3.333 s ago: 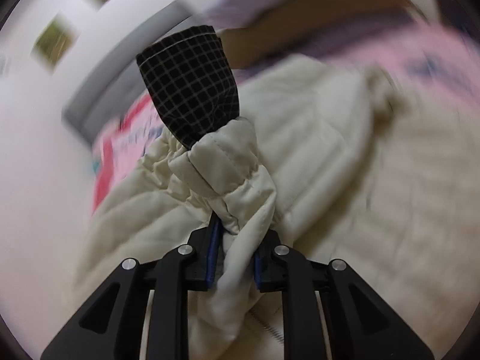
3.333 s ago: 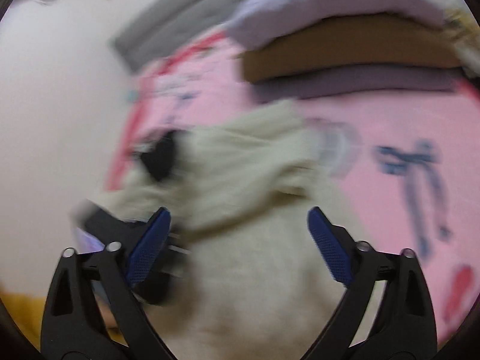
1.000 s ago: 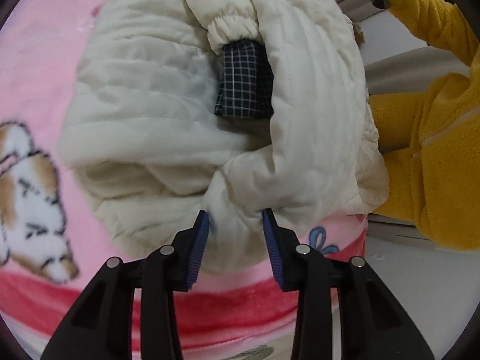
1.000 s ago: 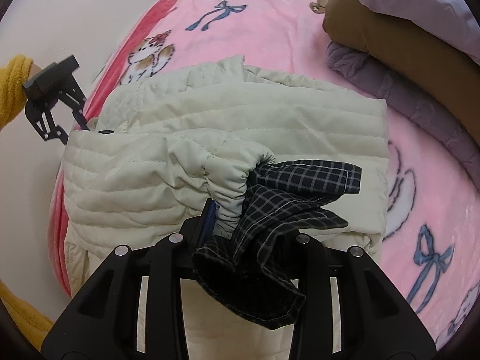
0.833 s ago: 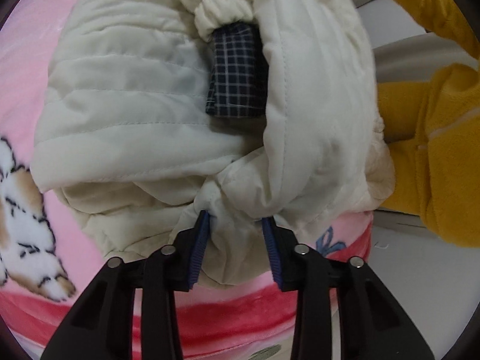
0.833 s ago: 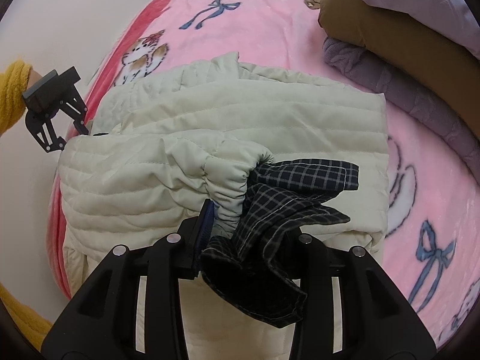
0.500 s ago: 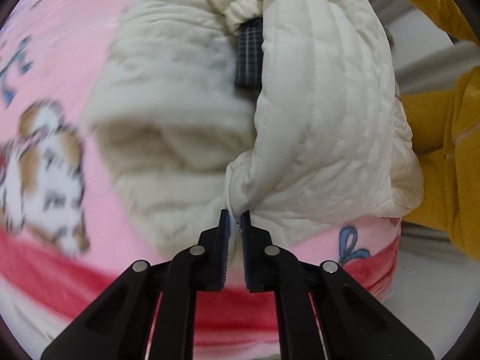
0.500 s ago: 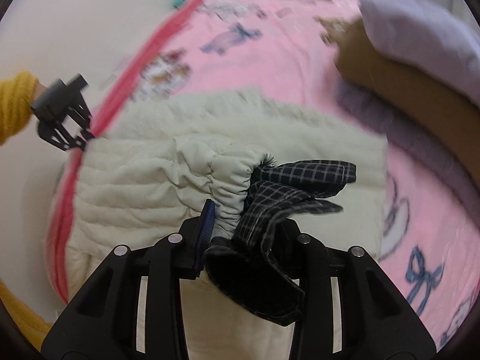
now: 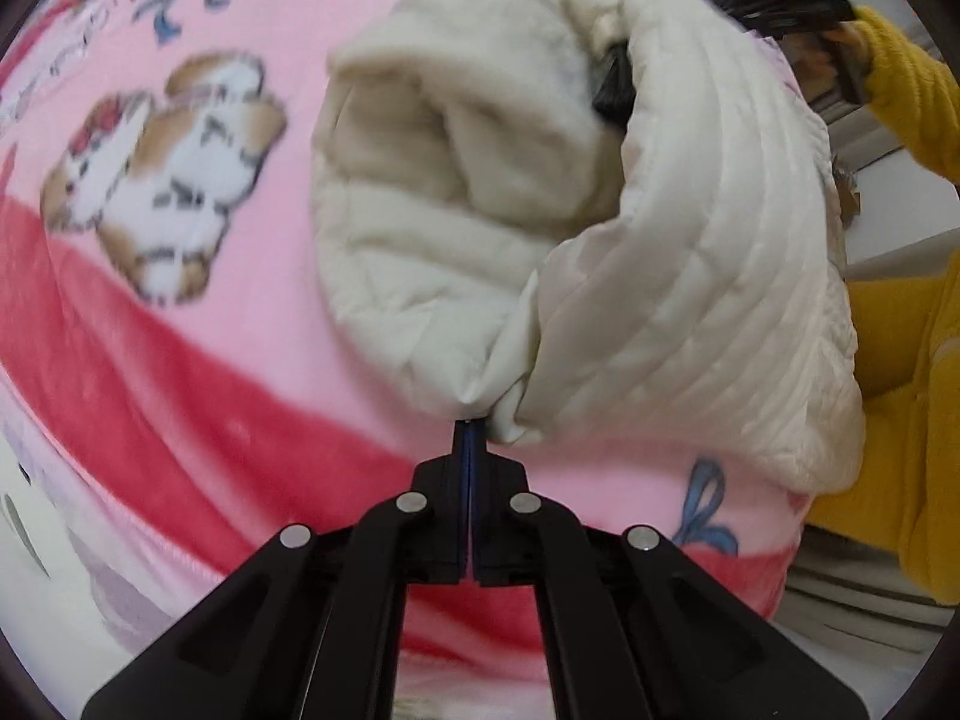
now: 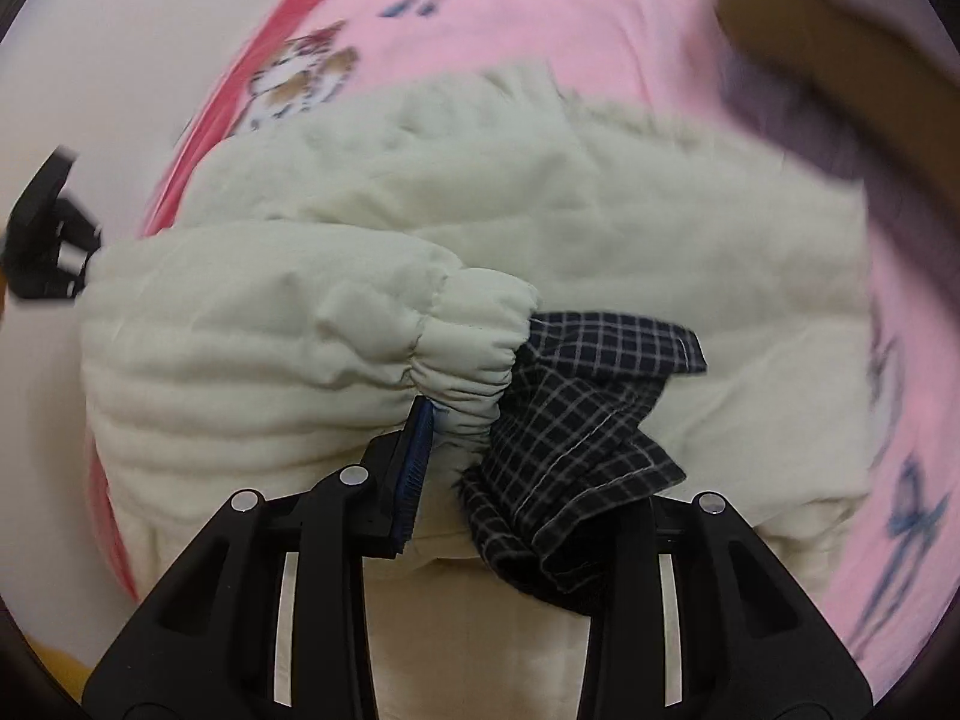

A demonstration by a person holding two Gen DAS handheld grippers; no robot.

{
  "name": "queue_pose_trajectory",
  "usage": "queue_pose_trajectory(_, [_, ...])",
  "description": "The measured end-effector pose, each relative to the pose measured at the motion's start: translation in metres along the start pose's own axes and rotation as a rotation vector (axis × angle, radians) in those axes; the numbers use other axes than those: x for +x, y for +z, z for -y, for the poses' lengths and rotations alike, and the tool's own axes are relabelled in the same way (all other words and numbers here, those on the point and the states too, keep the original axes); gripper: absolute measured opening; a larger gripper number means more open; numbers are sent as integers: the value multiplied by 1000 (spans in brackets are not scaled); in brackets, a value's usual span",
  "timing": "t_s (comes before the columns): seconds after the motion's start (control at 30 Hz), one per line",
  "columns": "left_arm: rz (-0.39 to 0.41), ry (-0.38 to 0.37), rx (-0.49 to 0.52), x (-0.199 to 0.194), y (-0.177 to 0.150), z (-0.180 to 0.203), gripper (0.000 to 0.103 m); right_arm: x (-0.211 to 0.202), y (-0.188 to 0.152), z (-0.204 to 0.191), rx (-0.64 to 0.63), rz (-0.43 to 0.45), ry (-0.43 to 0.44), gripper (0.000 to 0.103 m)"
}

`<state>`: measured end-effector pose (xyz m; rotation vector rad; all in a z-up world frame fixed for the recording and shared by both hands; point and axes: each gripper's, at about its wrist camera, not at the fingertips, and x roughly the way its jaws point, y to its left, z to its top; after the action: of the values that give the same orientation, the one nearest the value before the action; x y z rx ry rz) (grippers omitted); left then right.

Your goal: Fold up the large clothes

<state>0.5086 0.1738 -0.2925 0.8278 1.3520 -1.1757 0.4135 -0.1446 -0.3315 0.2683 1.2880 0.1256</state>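
The cream quilted jacket [image 9: 690,276] lies bunched on the pink blanket [image 9: 198,372], and everything here is placed against that jacket.

At the jacket's near corner, the left gripper [image 9: 468,427] has its two blue pads pressed flat together, with a thin pinch of the jacket's edge fabric caught right at the tips. Its jaws have just been closing, and only that sliver of hem sits between them. From that corner the quilted shell rises away in a curled fold, showing the fleecy lining inside. A cartoon puppy print [image 9: 162,180] on the blanket sits to the left of the jacket, and a yellow sleeve [image 9: 906,90] shows beyond the jacket's far right side.

At the jacket's gathered sleeve cuff [image 10: 468,354], the right gripper [image 10: 510,468] is part-closed and clamped on the cuff, its left blue pad against the elastic ruffle. The other finger is hidden under the dark checked lining [image 10: 576,432], which spills out of the cuff to the right and drapes over that side of the gripper. The jacket's body spreads behind the cuff, and folded brown bedding [image 10: 840,54] lies beyond its far right edge.
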Motion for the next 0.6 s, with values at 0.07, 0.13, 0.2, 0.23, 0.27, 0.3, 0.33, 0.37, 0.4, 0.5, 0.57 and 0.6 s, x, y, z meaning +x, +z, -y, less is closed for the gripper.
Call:
queue_pose_trajectory(0.07, [25,37,31,-3,6,8,0,1,0,4,17,4,4,37])
queue_pose_trajectory(0.13, [14,61,62,1,7,15,0,-5,-4,1,-2,14,-1,37])
queue_pose_trajectory(0.2, [-15,80,115,-1,10,17,0,-11,-8,-3,-41,13,-27,38])
queue_pose_trajectory(0.23, [-16,83,139,-3,11,22,1,-12,-10,-4,-52,12,-38,39])
queue_pose_trajectory(0.27, [-7,79,155,-11,14,24,3,-13,-11,-4,-56,11,-47,40])
queue_pose_trajectory(0.3, [-1,79,166,-16,17,25,9,-13,-9,-3,-57,11,-47,40])
queue_pose_trajectory(0.33, [12,77,185,-22,20,28,21,-12,-9,-2,-52,14,-44,40])
queue_pose_trajectory(0.37, [22,84,208,-26,25,31,25,-12,-10,-3,-44,14,-41,41])
queue_pose_trajectory(0.4, [23,87,224,-29,31,28,26,-12,-10,-4,-38,14,-43,41])
queue_pose_trajectory(0.5, [-47,47,274,-13,43,28,28,-12,-10,-3,-30,20,-48,41])
queue_pose_trajectory(0.57, [-109,1,286,-3,51,22,29,-14,-11,-3,-28,25,-48,41])
queue_pose_trajectory(0.6, [-125,-15,293,2,51,18,30,-13,-11,-3,-27,26,-49,41])
